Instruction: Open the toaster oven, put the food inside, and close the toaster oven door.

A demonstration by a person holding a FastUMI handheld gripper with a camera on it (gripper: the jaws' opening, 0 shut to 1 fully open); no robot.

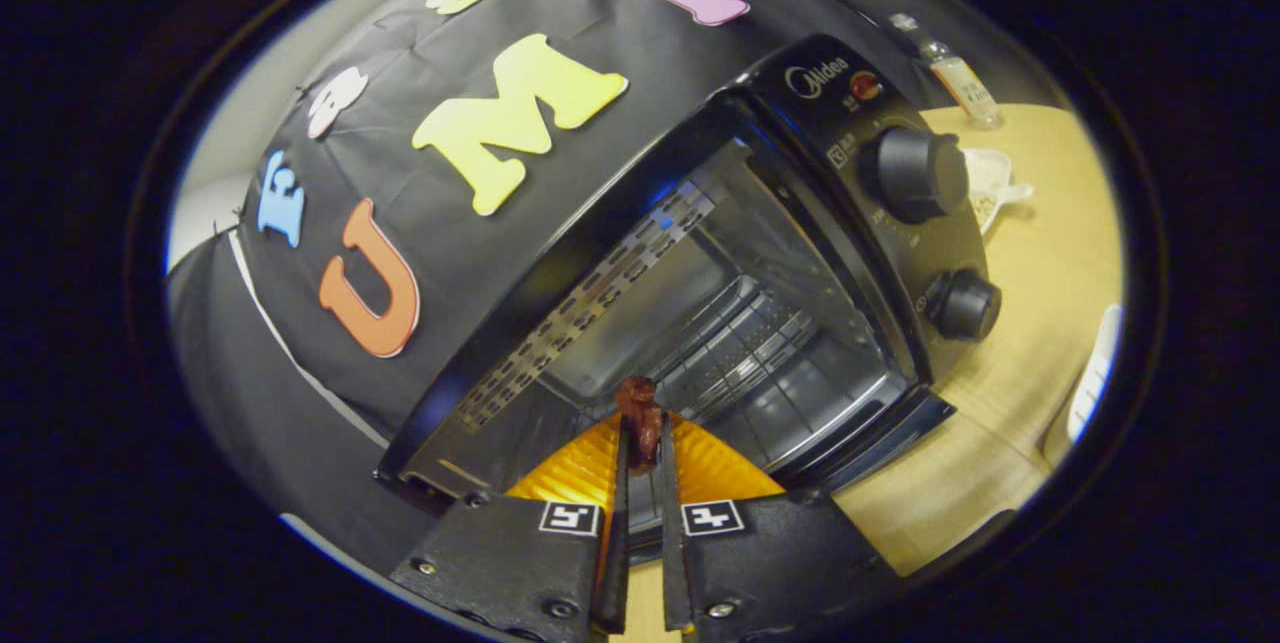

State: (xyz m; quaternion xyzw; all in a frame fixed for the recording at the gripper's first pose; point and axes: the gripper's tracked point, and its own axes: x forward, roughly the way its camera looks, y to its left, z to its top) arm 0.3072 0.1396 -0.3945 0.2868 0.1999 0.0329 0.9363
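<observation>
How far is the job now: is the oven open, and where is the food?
Done: the toaster oven stands open, its wire rack exposed. In hand: the claw is shut on the food, a dark reddish piece held at the oven's mouth, just before the rack. Left: set the food inside, release it, withdraw, and close the door.
</observation>
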